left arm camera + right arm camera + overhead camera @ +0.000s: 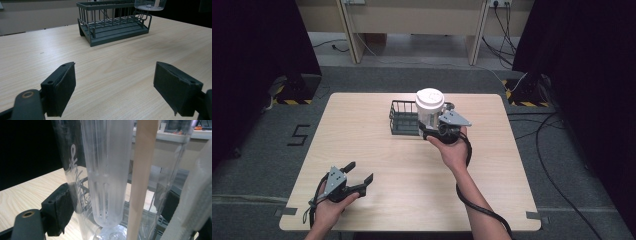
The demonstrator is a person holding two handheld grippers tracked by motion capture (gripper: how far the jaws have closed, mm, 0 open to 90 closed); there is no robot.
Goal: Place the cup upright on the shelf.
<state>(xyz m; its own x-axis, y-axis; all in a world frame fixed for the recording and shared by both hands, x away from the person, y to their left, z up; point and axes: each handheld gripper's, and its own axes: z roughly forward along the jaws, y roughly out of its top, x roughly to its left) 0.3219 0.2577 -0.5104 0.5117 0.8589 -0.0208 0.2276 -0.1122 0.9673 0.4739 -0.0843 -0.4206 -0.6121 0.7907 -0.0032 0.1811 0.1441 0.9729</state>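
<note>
A clear plastic cup [428, 116] with a white lid is held upright over the right end of a dark wire basket [403, 120]. My right gripper [431, 128] is shut on the cup from the near side. In the right gripper view the cup's wall [75, 170] sits against the left pad [60, 207], with a frosted inner tube [107, 182] behind it. In the left gripper view the cup's base [150, 4] hangs at about the rim of the basket [112, 23]. My left gripper [360, 172] rests open and empty near the table's front left corner, its jaws [115, 90] wide apart.
The light wooden table [412, 190] stands on grey carpet. Black curtains hang at both sides. Cables [557, 150] trail over the floor to the right. A black "5" mark [298, 135] lies on the floor at the left.
</note>
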